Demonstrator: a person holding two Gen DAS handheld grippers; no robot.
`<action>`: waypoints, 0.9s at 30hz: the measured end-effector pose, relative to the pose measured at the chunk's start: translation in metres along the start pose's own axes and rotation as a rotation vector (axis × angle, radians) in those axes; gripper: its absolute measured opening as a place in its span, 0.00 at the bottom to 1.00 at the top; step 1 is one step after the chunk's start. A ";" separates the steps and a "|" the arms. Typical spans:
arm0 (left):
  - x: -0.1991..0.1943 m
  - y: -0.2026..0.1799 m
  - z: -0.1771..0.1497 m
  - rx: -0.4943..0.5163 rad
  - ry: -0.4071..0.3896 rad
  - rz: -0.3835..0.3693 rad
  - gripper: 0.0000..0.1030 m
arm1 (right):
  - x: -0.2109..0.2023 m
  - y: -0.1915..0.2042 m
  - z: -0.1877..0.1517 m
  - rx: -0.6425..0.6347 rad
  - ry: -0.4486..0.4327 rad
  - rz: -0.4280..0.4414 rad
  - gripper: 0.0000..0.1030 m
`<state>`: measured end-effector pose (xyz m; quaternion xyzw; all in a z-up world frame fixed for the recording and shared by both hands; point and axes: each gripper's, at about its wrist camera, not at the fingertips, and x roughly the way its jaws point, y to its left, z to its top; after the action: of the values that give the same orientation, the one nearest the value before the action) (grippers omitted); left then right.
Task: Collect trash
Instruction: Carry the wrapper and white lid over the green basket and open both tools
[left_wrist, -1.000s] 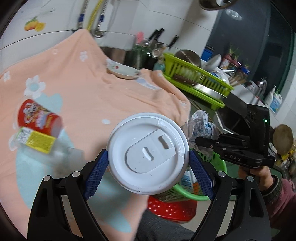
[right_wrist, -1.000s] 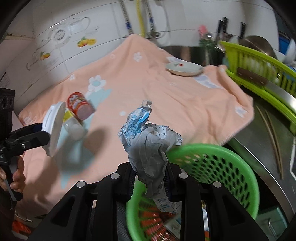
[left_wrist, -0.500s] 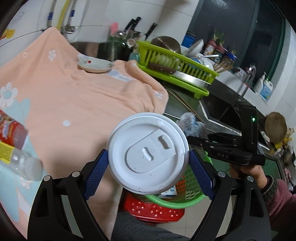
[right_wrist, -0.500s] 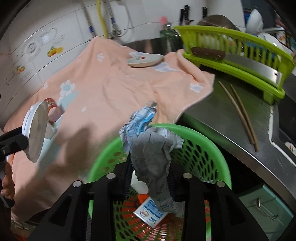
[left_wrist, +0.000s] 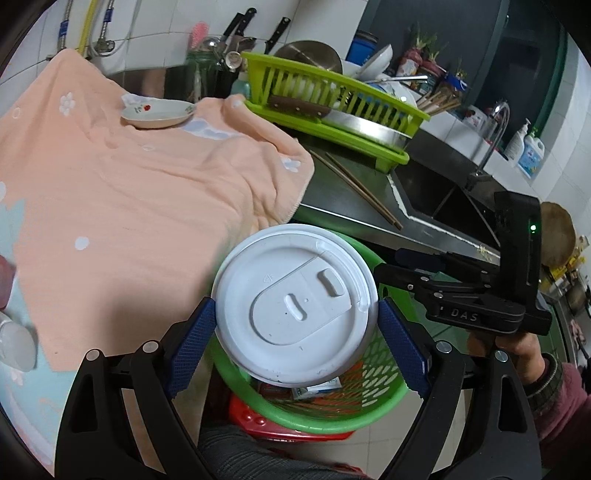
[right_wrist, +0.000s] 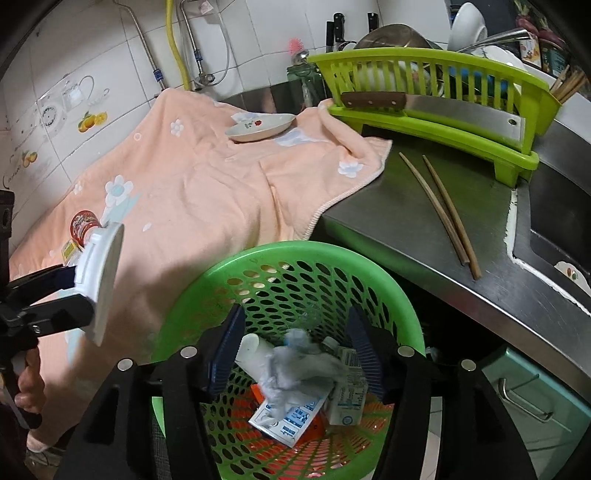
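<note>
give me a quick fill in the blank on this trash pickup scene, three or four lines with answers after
1. The left gripper is shut on a white plastic ____.
2. The crumpled wrapper lies free between the right gripper's open jaws, over the ____ basket.
3. Two wooden ____ lie on the steel counter beside the peach towel.
4. A cleaver rests along the front of the green dish ____.

Missing words: lid; green; chopsticks; rack

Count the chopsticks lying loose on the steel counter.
2: the chopsticks lie side by side between the orange towel and the sink. More stand in the drying rack's holder.
</note>
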<state>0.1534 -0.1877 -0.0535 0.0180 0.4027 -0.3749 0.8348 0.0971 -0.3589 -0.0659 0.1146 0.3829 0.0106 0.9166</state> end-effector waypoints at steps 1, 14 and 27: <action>0.002 -0.001 0.000 0.001 0.005 -0.001 0.84 | -0.001 -0.001 -0.001 0.002 -0.001 0.000 0.56; 0.012 -0.008 -0.001 -0.026 0.020 -0.010 0.95 | -0.007 -0.007 -0.007 0.016 -0.010 -0.002 0.64; -0.016 0.009 -0.004 -0.051 -0.038 0.104 0.95 | -0.005 0.013 -0.001 -0.021 -0.020 0.029 0.74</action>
<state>0.1503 -0.1699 -0.0478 0.0106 0.3949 -0.3210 0.8608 0.0938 -0.3467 -0.0597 0.1105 0.3717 0.0269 0.9213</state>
